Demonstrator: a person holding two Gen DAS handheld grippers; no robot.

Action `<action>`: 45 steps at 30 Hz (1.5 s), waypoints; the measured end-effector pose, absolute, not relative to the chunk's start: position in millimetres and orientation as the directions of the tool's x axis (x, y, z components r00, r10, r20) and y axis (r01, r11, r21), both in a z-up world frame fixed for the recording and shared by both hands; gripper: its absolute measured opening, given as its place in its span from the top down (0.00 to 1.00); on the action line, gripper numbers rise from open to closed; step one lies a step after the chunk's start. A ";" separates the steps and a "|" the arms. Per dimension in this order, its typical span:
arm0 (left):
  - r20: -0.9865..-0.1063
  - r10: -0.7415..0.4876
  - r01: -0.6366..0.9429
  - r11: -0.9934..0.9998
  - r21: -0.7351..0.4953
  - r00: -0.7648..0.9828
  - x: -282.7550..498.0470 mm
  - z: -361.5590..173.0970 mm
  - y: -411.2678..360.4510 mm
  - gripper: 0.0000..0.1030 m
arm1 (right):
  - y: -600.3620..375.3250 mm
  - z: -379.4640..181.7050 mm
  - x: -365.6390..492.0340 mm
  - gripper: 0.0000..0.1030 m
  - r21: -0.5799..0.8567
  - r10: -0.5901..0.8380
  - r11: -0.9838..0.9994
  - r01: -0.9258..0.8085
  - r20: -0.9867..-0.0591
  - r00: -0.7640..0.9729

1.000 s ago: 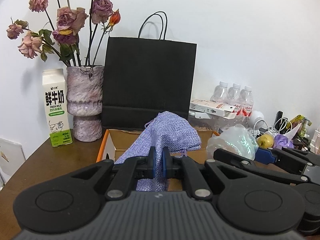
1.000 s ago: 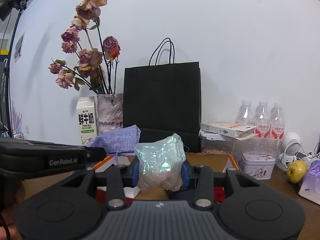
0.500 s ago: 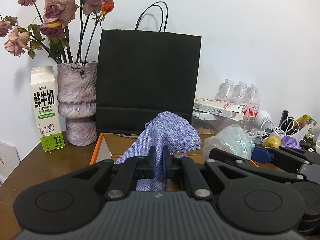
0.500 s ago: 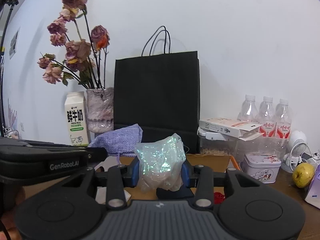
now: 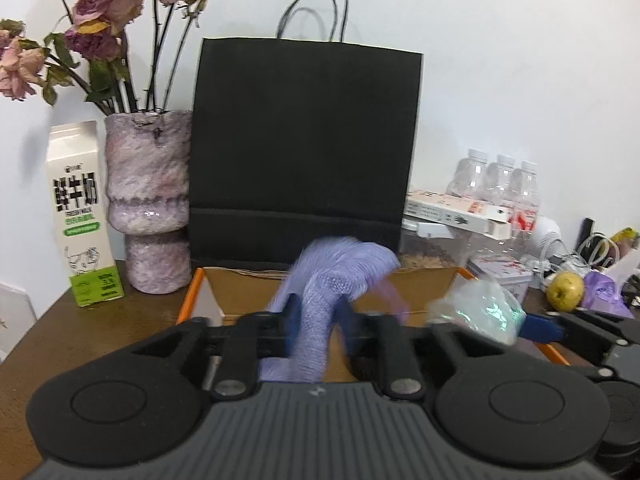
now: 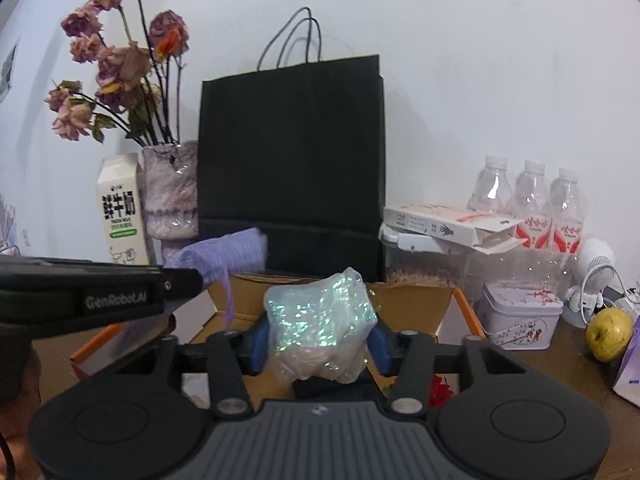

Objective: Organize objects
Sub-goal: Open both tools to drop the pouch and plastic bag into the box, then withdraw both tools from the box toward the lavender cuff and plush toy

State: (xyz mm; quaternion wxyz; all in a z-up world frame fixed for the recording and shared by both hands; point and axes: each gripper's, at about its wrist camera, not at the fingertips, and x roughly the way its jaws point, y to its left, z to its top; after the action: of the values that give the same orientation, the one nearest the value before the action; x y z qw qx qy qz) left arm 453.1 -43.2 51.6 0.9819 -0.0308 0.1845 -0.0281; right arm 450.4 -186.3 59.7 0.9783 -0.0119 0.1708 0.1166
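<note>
Left gripper (image 5: 316,320) sits over the near edge of the open cardboard box (image 5: 420,284). Its jaws have just been opening; they now stand partly apart with the purple woven pouch (image 5: 320,320) between them. Pouch is motion-blurred, its top flopped toward the far right, lower part hanging down into the box. Pads look close beside the fabric but cannot tell if they still press it.

Right gripper (image 6: 320,344), just right of the left one, is also over the box. Its jaws have just been opening too; the crumpled iridescent plastic bag (image 6: 320,328) fills the gap between the blue pads, seemingly touching both sides, no clear gap visible. Bag is above the box interior, a red item (image 6: 440,390) lies in the box below right.

Behind the box, against the wall: black paper bag (image 5: 304,152) upright, centre. Far left: mottled pink vase (image 5: 148,200) with dried roses (image 5: 104,8), and a milk carton (image 5: 82,224) left of it. Far right: three water bottles (image 6: 528,196), a flat white carton (image 6: 448,226) on a clear container, a floral tin (image 6: 520,316), a yellow-green apple (image 6: 608,334). All on a brown table (image 5: 40,340).
</note>
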 end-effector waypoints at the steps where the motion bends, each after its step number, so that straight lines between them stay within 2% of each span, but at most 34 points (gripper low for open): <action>1: -0.354 -0.051 0.028 0.997 -0.069 0.934 452.5 52.0 -42.5 0.31 | -187.3 58.9 451.6 0.27 0.018 0.215 0.975 -0.222 -0.340 0.915; 2: -0.345 -0.037 0.014 0.997 -0.070 0.938 452.2 52.8 -42.0 0.00 | -189.1 58.1 452.9 0.07 0.023 0.207 0.977 -0.213 -0.342 0.916; 3: -0.327 -0.021 -0.003 0.997 -0.073 0.945 450.9 53.2 -40.8 0.01 | -190.4 57.7 453.6 0.00 0.028 0.204 0.978 -0.207 -0.343 0.917; 4: -0.302 -0.005 -0.019 0.997 -0.076 0.953 448.2 53.8 -40.2 0.00 | -191.7 57.1 454.1 0.00 0.034 0.202 0.979 -0.203 -0.343 0.917; 22: -0.299 -0.003 -0.027 0.995 -0.098 0.954 435.1 59.2 -34.7 0.00 | -190.6 64.2 441.2 0.00 0.030 0.209 0.977 -0.212 -0.342 0.916; 45: -0.234 -0.024 -0.007 0.992 -0.130 0.972 353.0 60.8 -17.6 0.00 | -199.5 80.8 364.6 0.00 0.005 0.212 0.976 -0.219 -0.269 0.939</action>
State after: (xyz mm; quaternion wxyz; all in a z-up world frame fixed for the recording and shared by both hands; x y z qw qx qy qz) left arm 353.0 -17.6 60.8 0.9908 -0.0650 0.1183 -0.0044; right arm 364.6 -199.5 80.8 0.9847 -0.0124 0.1354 0.1093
